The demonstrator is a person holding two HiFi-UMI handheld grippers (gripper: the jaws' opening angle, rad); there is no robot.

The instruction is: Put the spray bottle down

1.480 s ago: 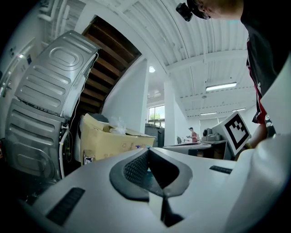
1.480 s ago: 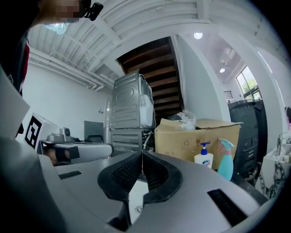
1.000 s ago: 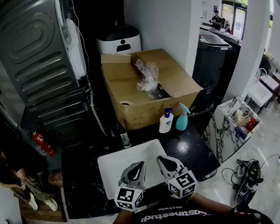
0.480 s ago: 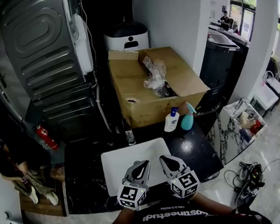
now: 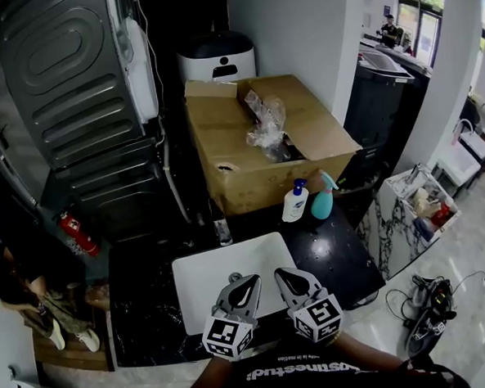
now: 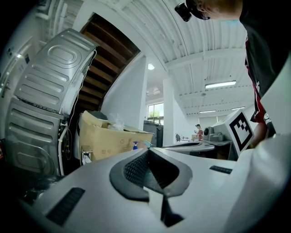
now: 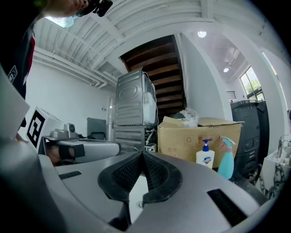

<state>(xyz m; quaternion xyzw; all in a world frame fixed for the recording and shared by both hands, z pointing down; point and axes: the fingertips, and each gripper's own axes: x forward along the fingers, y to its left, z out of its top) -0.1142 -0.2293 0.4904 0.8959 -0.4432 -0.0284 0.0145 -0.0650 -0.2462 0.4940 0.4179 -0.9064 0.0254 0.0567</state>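
Left claw [image 5: 244, 281] is pinched shut with nothing in it, sitting over the white board [image 5: 199, 282] at 6 o'clock on the dark surface [image 5: 341, 257]. Right claw [image 5: 283, 275], just beside it, is closed and empty too. The spray bottle [image 5: 322, 199] already stands upright at 1 o'clock, right of the soap pump [image 5: 293, 202]. The put-down looks done, so the next move is just steering clear of the bottle.
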